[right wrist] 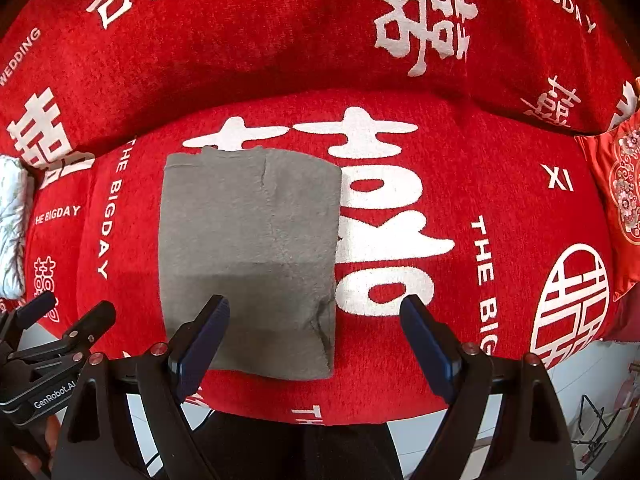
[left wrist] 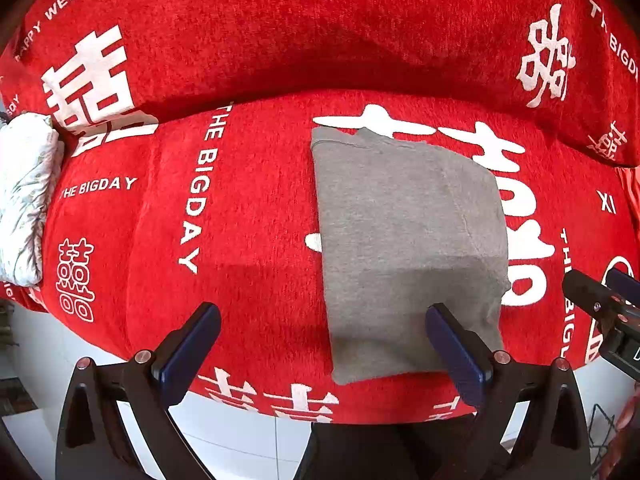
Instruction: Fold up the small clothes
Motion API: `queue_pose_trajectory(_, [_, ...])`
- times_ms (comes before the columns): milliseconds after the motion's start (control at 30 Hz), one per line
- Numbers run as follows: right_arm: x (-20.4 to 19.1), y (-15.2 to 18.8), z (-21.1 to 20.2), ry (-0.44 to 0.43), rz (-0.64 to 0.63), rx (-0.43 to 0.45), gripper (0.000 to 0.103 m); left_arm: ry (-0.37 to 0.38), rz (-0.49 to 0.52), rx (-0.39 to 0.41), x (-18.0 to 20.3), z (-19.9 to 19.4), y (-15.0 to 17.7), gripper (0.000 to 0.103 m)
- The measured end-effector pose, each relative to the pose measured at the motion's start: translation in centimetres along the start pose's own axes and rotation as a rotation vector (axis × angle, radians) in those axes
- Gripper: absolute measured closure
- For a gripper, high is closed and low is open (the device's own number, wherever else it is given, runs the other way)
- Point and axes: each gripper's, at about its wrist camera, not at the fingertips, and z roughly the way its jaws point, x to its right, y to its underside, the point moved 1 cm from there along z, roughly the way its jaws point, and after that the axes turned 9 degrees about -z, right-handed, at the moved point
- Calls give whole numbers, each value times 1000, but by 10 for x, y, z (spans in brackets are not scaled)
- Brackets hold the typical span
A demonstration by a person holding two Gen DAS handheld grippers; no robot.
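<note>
Looks basically done: grey garment [left wrist: 408,248] sits folded on the sofa [left wrist: 248,208], left gripper [left wrist: 323,348] and right gripper [right wrist: 315,340] both spread wide, holding nothing.

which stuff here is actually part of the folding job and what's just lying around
Part of the job:
- grey garment, folded flat on the red cover
- left tool, open
- right tool, open

Just lying about:
- red sofa cover
- white quilted cloth
- red embroidered cushion
</note>
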Motion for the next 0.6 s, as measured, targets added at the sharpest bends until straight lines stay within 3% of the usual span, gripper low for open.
queue_pose_trajectory(600, [-3,0,-1,2,0,0,14,0,-40,21,-4,-4,1,1])
